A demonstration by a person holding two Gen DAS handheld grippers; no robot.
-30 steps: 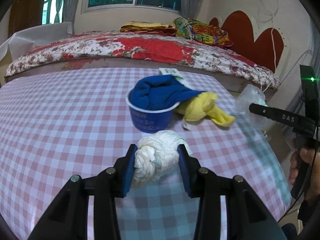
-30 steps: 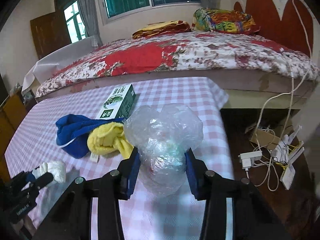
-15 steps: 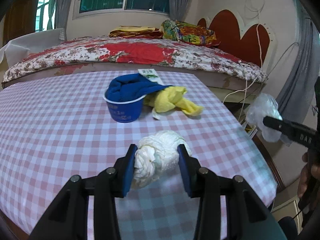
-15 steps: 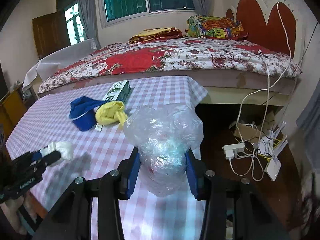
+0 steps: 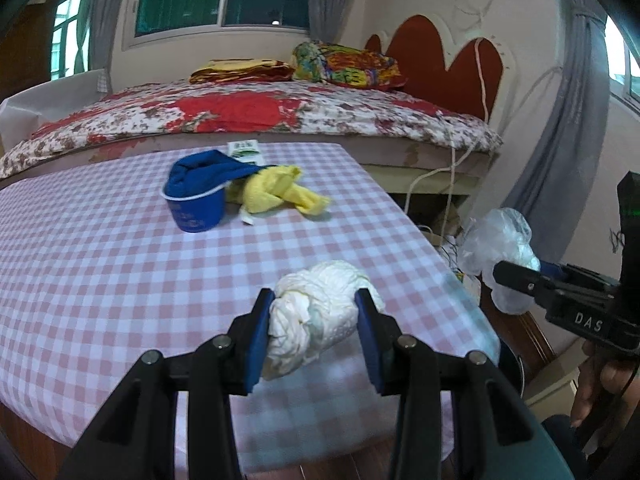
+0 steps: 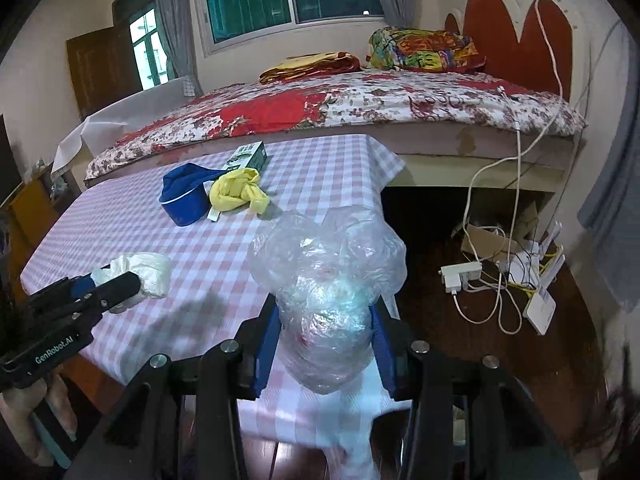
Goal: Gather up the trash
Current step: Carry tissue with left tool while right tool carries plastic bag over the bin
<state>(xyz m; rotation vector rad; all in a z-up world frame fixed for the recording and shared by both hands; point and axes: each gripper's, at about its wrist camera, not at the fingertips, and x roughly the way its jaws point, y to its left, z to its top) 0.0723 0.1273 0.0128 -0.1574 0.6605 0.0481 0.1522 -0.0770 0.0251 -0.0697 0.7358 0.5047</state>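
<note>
My left gripper (image 5: 314, 312) is shut on a crumpled white tissue wad (image 5: 316, 312) and holds it above the near right corner of the pink checked table (image 5: 100, 272). It also shows in the right wrist view (image 6: 138, 278). My right gripper (image 6: 324, 320) is shut on a crumpled clear plastic bag (image 6: 326, 280), held above the table's right edge. The bag also shows at the right in the left wrist view (image 5: 498, 248).
On the table stand a blue cup (image 5: 196, 210) stuffed with blue cloth, a yellow cloth (image 5: 280, 194) and a green and white box (image 6: 248, 156). A bed (image 5: 240, 112) lies behind. Cables, adapters and a cardboard box (image 6: 492, 272) lie on the floor at right.
Both grippers have pulled back from the table and risen with their loads. The cup and cloths look farther away, and more of the floor at the right shows.
</note>
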